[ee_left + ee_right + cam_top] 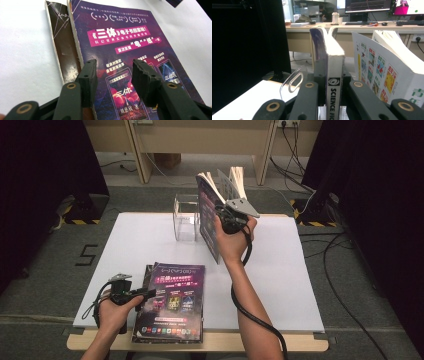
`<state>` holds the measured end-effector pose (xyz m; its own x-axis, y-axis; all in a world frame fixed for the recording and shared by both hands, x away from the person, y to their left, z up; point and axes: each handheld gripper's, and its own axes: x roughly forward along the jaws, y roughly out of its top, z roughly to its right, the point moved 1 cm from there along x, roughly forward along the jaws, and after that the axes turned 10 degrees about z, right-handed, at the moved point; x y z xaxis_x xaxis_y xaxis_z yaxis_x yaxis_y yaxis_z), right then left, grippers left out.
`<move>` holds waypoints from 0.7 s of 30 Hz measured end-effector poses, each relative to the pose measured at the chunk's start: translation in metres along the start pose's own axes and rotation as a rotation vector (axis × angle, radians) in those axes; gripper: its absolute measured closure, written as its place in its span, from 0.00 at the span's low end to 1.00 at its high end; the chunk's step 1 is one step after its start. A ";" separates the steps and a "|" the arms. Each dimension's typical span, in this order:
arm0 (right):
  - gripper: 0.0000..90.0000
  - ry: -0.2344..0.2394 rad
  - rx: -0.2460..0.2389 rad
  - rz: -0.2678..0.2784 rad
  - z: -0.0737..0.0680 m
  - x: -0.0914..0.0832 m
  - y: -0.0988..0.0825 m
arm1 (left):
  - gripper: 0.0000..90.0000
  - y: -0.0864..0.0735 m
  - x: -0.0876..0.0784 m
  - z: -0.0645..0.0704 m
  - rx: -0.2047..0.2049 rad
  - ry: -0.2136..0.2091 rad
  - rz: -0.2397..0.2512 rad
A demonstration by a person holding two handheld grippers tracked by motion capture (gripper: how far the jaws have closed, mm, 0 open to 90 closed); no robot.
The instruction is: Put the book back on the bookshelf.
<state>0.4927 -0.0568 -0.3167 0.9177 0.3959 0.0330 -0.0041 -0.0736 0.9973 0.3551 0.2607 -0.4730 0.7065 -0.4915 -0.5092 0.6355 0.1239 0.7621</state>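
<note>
One magazine (329, 75) stood upright in the air above the white table (280, 285), just beside the clear acrylic holder (186, 217). To seat it well, the move likely called for keeping the spine vertical and lowering it straight into the holder's slot. The right gripper (231, 217) was clamped on its spine. The left gripper (113, 72) hovered with jaws apart, gripping nothing, over the top magazine of the stack (172, 302) at the table's near edge.
</note>
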 end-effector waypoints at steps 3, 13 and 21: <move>0.92 -0.005 0.009 -0.001 0.000 0.004 0.000 | 0.61 0.000 0.000 0.000 0.000 0.000 0.000; 0.92 -0.024 0.000 0.004 0.000 0.020 0.000 | 0.61 0.001 -0.001 -0.002 0.001 0.004 0.004; 0.92 -0.039 -0.002 0.002 0.000 0.028 -0.004 | 0.61 0.001 -0.001 -0.002 0.000 0.003 0.003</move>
<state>0.5184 -0.0458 -0.3194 0.9325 0.3596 0.0320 -0.0063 -0.0726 0.9973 0.3556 0.2629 -0.4722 0.7094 -0.4886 -0.5080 0.6334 0.1257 0.7636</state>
